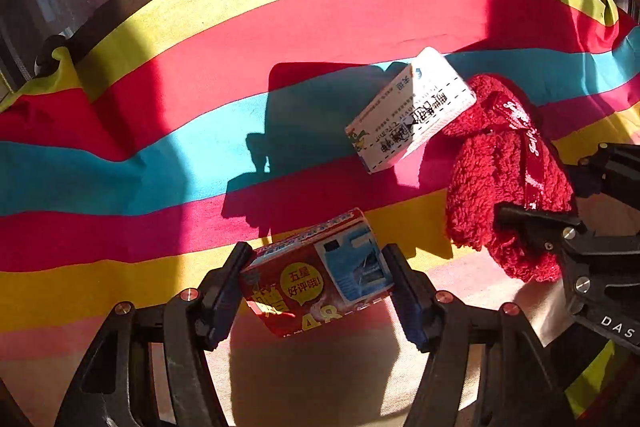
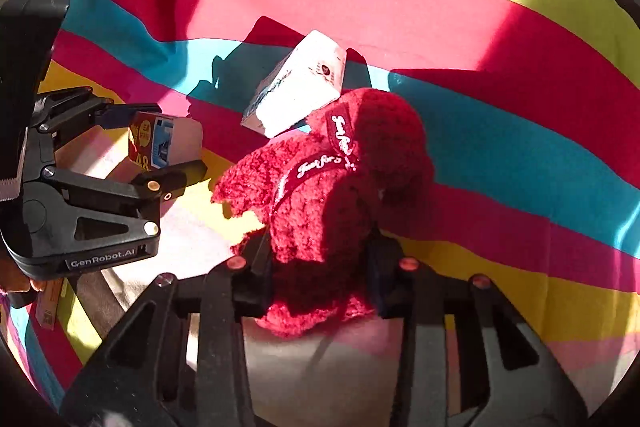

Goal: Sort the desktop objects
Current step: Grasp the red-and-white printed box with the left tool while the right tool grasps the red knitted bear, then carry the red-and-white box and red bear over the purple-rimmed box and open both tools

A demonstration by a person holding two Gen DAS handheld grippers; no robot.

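Left gripper (image 1: 318, 287): fingers clamped on red box (image 1: 316, 279), lifted over the near edge of the striped cloth (image 1: 160, 155). Right gripper (image 2: 320, 263): fingers clamped on red plush (image 2: 328, 187). White box (image 1: 412, 107) leans tilted against plush, mid-cloth.

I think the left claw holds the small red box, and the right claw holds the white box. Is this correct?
Not quite. The left claw does hold the small red box, but the right claw grips the red fluffy cloth; the white box leans on it, ungripped. The right wrist view shows this.
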